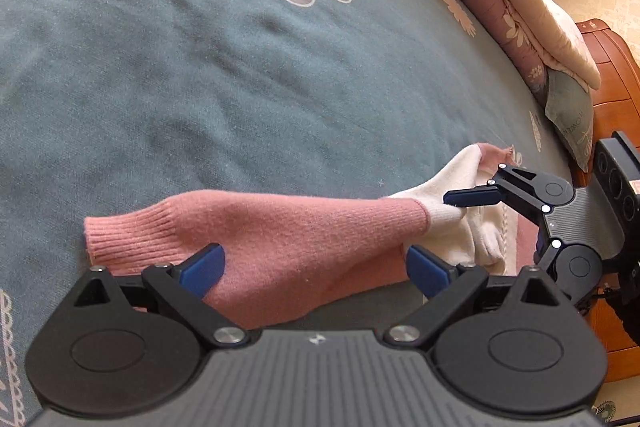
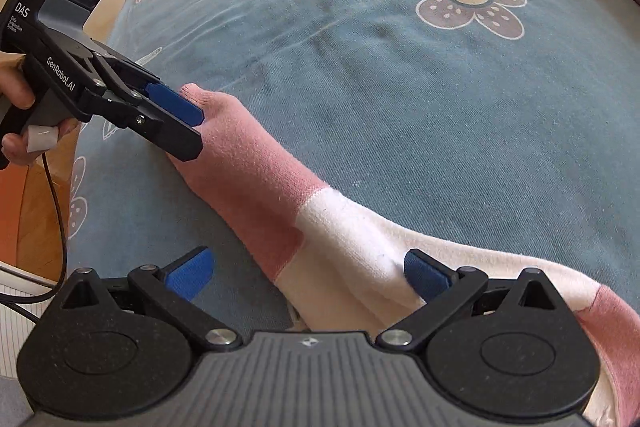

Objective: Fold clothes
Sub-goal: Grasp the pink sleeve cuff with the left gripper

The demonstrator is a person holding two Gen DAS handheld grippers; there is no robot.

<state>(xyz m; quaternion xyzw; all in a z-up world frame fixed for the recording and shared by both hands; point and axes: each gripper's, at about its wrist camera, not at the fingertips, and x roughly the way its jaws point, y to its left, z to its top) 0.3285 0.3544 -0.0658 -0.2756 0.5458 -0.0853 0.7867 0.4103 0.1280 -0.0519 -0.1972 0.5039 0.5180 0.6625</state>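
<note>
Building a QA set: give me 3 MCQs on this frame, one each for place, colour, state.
1. Where does the sleeve lie?
A. on the blue bedspread
B. on a wooden floor
C. in a basket

2. What colours is the sleeve?
A. green and black
B. pink and white
C. all yellow

3. How does the left gripper stand?
A. shut on the cuff
B. out of view
C. open, fingers either side of the pink part

Key: 1 A, the flowered spread shows all round it. 2 B, a pink cuff end joins a white band. 3 C, the left wrist view shows the blue pads apart.
</note>
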